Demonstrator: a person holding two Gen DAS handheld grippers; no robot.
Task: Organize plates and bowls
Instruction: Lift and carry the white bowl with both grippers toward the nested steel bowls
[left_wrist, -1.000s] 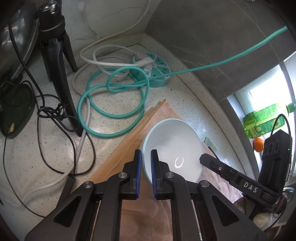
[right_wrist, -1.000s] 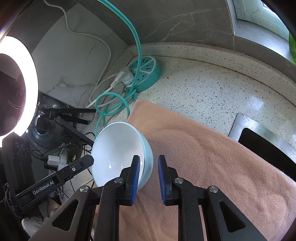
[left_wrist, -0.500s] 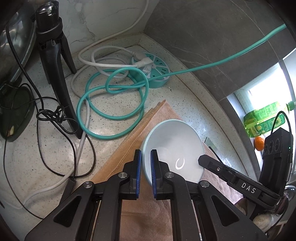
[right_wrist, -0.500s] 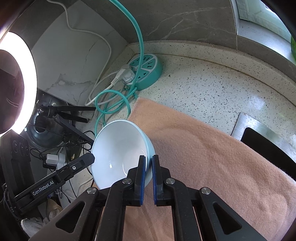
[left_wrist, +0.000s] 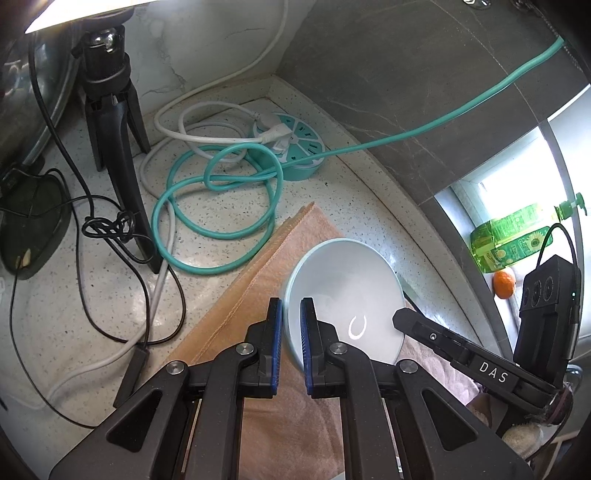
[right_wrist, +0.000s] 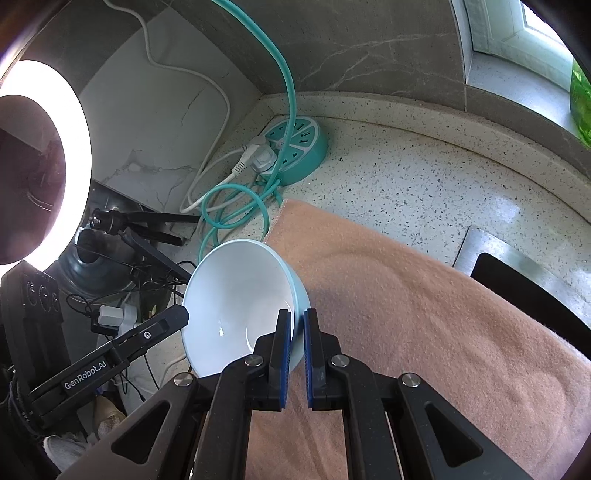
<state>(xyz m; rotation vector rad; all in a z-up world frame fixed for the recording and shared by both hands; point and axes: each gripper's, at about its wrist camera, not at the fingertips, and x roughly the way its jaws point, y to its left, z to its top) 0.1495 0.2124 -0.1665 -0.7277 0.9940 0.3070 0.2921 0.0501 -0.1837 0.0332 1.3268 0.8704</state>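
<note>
left claw (left_wrist: 291, 343): we saw it clamped on the near rim of the bowl (left_wrist: 347, 295), one blue pad inside the wall, one outside.
right claw (right_wrist: 298, 350): we saw it clamped on the opposite rim of the same bowl, pads pinching the wall.
bowl: pale blue, empty; we found it tipped on edge between both claws, above the left edge of the towel (right_wrist: 406, 314). We couldn't tell whether its base touched the towel.
towel: peach cloth, spread flat on the speckled tabletop (right_wrist: 424, 184).
cable (left_wrist: 221, 206): teal, coiled on the tabletop just beyond the towel's far corner, running to the round teal power strip (left_wrist: 295, 147) in the wall corner.
tripod (left_wrist: 114, 140): black, stood left of the coil, thin black wires tangled at its foot.
window ledge: green bottle (left_wrist: 517, 236) and an orange (left_wrist: 504, 282), far right.
</note>
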